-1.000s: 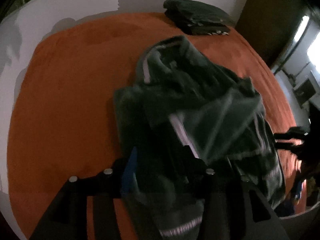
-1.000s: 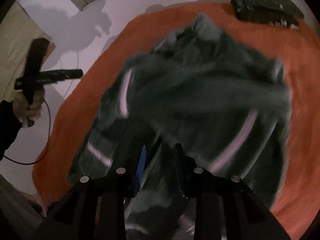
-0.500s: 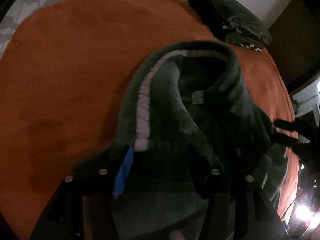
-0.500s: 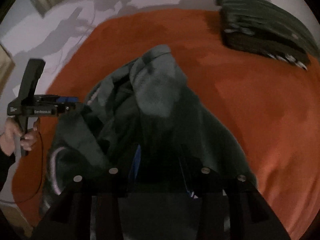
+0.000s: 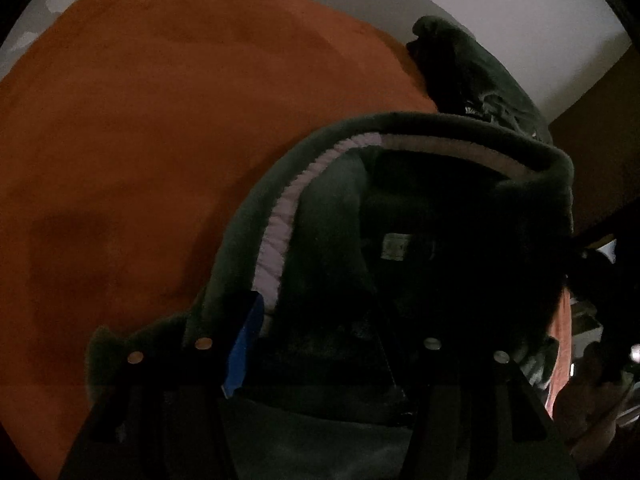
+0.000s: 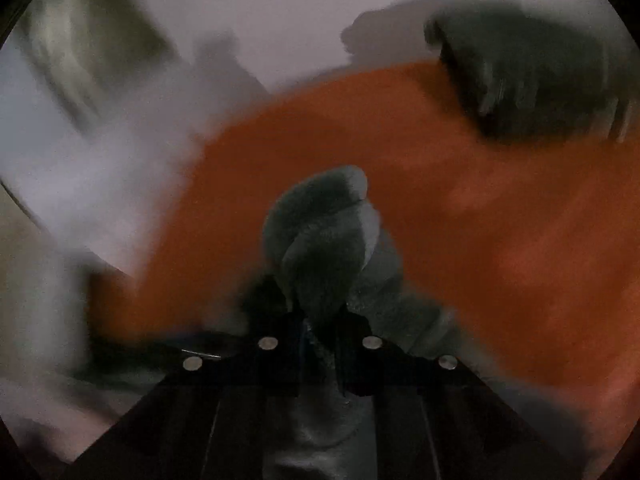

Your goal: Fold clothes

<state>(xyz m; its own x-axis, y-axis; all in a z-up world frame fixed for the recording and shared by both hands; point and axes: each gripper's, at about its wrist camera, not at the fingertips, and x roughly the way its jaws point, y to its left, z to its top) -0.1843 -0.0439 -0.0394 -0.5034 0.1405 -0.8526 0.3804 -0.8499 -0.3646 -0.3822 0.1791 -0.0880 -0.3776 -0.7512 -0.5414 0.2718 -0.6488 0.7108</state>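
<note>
Fleece garment (image 5: 328, 216) is clamped in left gripper (image 5: 320, 344) and right gripper (image 6: 320, 320); both should hold tension evenly, spreading it flat on orange bedcover (image 5: 140, 120).

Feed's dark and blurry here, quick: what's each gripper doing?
Left gripper: closed on the green fleece jacket.
Right gripper: closed on a bunch of the same jacket.

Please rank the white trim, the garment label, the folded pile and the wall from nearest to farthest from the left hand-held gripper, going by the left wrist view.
1. White trim: its lower end is by the left finger of the left hand-held gripper.
2. Garment label: inside the collar, centre-right.
3. Folded pile: far right on the orange cover.
4. Wall: behind the pile.
</note>
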